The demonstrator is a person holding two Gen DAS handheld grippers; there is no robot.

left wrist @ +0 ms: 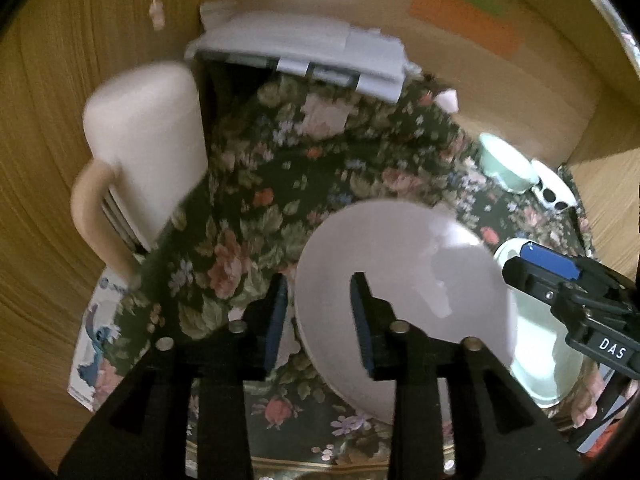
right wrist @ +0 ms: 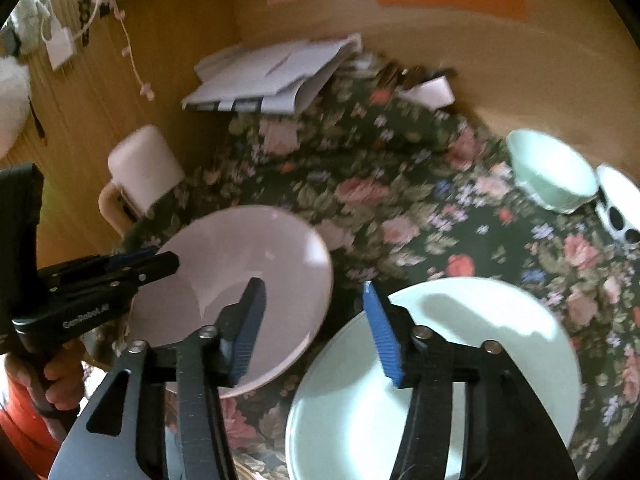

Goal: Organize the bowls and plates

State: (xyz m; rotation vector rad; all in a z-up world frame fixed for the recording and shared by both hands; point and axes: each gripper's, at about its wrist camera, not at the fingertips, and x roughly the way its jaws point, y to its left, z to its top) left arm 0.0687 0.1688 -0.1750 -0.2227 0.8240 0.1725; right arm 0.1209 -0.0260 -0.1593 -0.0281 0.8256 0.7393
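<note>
The left gripper (left wrist: 319, 312) is seen clamped on the rim of a pink plate (left wrist: 404, 276), one finger outside the rim and one over the inner face; the plate is held tilted above the floral cloth (left wrist: 280, 184), though whether its lower edge touches the cloth cannot be told; the right gripper (right wrist: 314, 328) is seen with its blue-padded fingers (right wrist: 382, 332) apart, nothing between them, poised over the near edge of a mint plate (right wrist: 480, 344) lying flat on the cloth just beside the pink plate; further right a mint bowl (right wrist: 552, 172) is set near a white dish with dark spots (right wrist: 618, 208); at the left a cream mug (left wrist: 140, 160) is seen, and at the back a pile of white papers (left wrist: 304, 48)
</note>
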